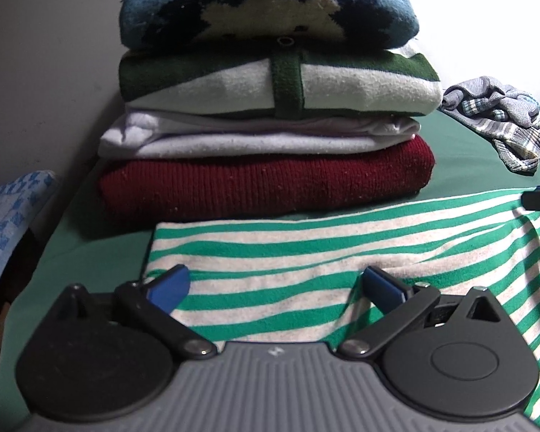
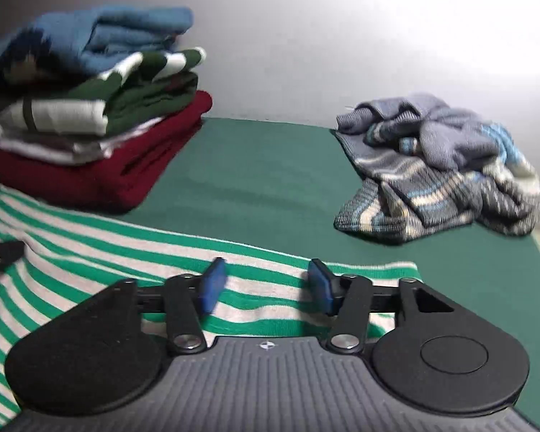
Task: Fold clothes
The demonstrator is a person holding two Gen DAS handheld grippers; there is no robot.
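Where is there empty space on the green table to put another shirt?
The biggest bare patch of green table lies between the folded stack and the crumpled grey sweater, behind the striped shirt. A narrower strip runs right of the shirt, in front of the sweater. The left and front are crowded: stack, striped shirt, and both tools over it.

Green-covered bench [image 2: 262, 180]: folded stack, maroon sweater [image 2: 100, 172] at bottom, far left; striped green-white shirt [image 2: 90, 252] flat in front; crumpled grey-blue knit [image 2: 439, 169] far right.

No readable text, label, brand or number shows on any garment or gripper.
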